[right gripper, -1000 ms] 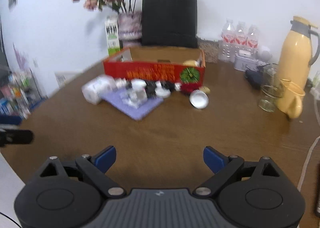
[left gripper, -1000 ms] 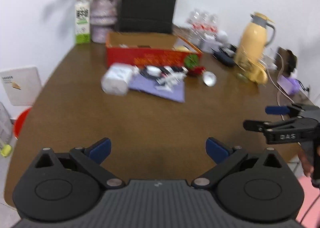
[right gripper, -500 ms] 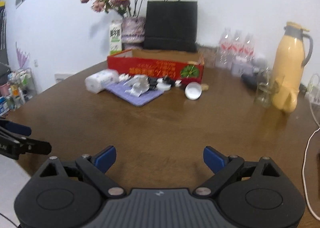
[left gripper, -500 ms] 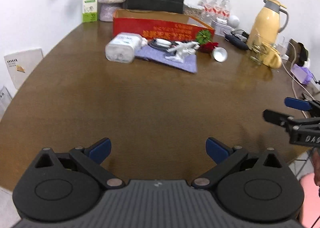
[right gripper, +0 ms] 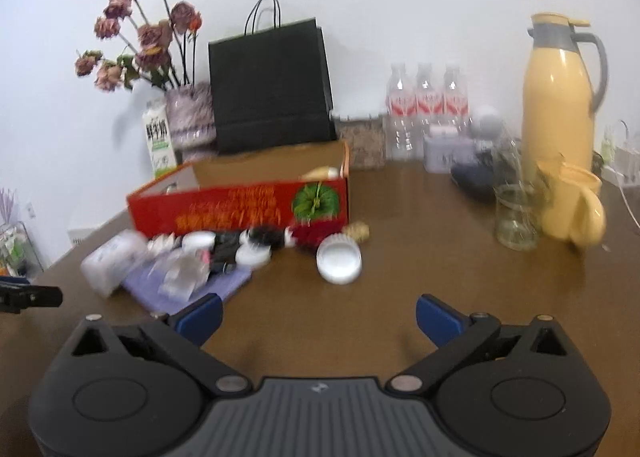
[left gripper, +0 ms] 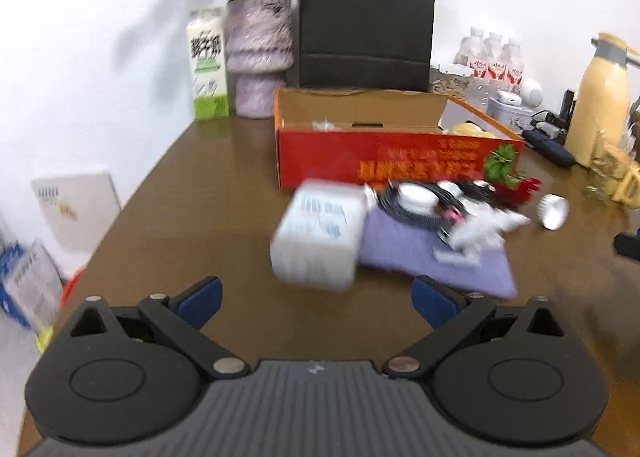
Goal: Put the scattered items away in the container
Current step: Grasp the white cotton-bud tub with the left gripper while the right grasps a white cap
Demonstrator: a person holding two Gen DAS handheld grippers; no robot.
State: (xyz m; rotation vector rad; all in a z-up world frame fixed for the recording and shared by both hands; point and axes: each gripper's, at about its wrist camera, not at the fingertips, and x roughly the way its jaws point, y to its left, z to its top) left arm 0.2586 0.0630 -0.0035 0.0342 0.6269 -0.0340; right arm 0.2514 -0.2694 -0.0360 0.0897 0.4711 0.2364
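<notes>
Red box (left gripper: pixel 396 161) sits open-topped on the brown table (left gripper: pixel 208 201), your landmark. Just in front of it: white tissue pack (left gripper: pixel 320 235), purple cloth (left gripper: pixel 420 247), white cap (right gripper: pixel 339 259), a small jumble, blurred. Your left gripper (left gripper: pixel 316 299) is spread wide, empty, near the pack. Your right gripper (right gripper: pixel 318 315) has just been opening, nothing between.

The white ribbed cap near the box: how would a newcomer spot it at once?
Find the red cardboard box on the brown table. Off its strawberry-printed corner, right of the clutter, the white ribbed cap lies apart, alone on bare wood, its hollow facing the camera.
</notes>
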